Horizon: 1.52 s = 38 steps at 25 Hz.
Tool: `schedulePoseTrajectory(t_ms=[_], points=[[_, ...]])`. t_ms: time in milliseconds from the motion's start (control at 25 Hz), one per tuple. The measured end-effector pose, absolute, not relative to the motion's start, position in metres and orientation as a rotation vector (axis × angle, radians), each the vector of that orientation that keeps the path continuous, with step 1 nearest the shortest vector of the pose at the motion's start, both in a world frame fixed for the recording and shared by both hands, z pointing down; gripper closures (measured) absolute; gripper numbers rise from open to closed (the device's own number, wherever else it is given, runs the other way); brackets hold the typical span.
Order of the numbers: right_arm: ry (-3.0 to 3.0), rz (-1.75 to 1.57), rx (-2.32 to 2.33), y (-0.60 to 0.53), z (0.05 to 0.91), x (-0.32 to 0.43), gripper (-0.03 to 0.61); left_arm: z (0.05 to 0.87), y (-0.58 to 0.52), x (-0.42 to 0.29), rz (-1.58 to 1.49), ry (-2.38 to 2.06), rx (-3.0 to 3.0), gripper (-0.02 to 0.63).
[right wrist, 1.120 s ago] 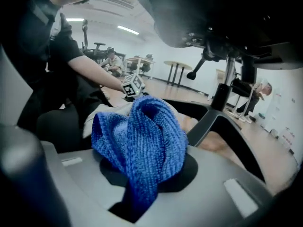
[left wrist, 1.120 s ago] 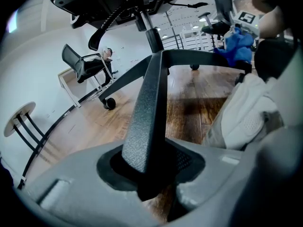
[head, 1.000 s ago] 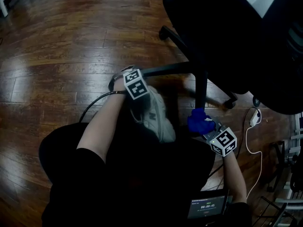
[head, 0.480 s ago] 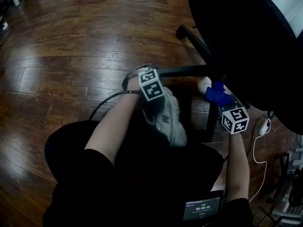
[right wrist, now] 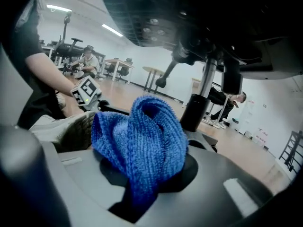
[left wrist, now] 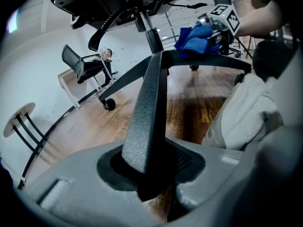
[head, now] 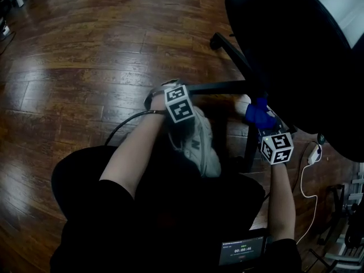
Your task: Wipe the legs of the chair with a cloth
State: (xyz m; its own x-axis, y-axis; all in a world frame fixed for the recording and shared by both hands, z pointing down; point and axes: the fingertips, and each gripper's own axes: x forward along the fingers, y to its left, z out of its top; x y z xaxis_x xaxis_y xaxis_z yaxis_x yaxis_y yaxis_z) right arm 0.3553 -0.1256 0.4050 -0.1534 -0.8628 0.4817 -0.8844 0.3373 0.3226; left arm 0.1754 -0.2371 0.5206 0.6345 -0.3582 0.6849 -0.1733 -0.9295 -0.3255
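Observation:
The black office chair (head: 301,56) fills the upper right of the head view, its legs spreading over the wood floor. My left gripper (head: 165,92) is shut on the leg (head: 222,86) that runs leftward. In the left gripper view that leg (left wrist: 149,108) passes straight between the jaws of the left gripper (left wrist: 151,174). My right gripper (head: 260,118) is shut on a bunched blue cloth (head: 257,114) held close to the hub of the chair base. The right gripper view shows the cloth (right wrist: 142,141) in the right gripper (right wrist: 142,174), with the chair's column (right wrist: 201,98) just behind it.
A white sneaker (head: 199,144) rests on the floor between my arms. A white cable with a plug (head: 311,152) lies at the right. A small screen (head: 242,249) sits at the bottom. Another chair (left wrist: 87,67) and a round table (left wrist: 21,122) stand farther off.
The right gripper has carried the blue cloth from low beside the near leg up to the hub of the chair base, then held there. The left gripper has stayed on its leg.

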Motion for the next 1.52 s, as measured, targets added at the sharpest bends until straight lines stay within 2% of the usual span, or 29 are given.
schedulePoseTrajectory(t_ms=[240, 400, 560, 920, 1080, 1280, 1520], points=[[-2.032, 0.146, 1.214, -0.022, 0.442, 0.309, 0.500, 0.521, -0.238, 0.173, -1.185, 0.440, -2.627, 0.465], [-2.035, 0.121, 1.215, -0.009, 0.447, 0.306, 0.500, 0.521, -0.238, 0.174, -1.188, 0.448, -2.633, 0.465], [-2.047, 0.113, 1.258, -0.034, 0.441, 0.315, 0.500, 0.521, -0.238, 0.175, -1.184, 0.448, -2.629, 0.465], [-1.928, 0.045, 1.489, -0.165, 0.402, 0.363, 0.500, 0.520, -0.238, 0.177, -1.170, 0.453, -2.634, 0.465], [-1.913, 0.033, 1.531, -0.183, 0.394, 0.365, 0.500, 0.518, -0.240, 0.176, -1.164, 0.445, -2.647, 0.465], [-1.960, 0.070, 1.521, -0.148, 0.402, 0.356, 0.500, 0.518, -0.237, 0.176, -1.161, 0.445, -2.651, 0.465], [-2.014, 0.121, 1.251, -0.050, 0.438, 0.313, 0.500, 0.521, -0.239, 0.174, -1.173, 0.452, -2.646, 0.465]])
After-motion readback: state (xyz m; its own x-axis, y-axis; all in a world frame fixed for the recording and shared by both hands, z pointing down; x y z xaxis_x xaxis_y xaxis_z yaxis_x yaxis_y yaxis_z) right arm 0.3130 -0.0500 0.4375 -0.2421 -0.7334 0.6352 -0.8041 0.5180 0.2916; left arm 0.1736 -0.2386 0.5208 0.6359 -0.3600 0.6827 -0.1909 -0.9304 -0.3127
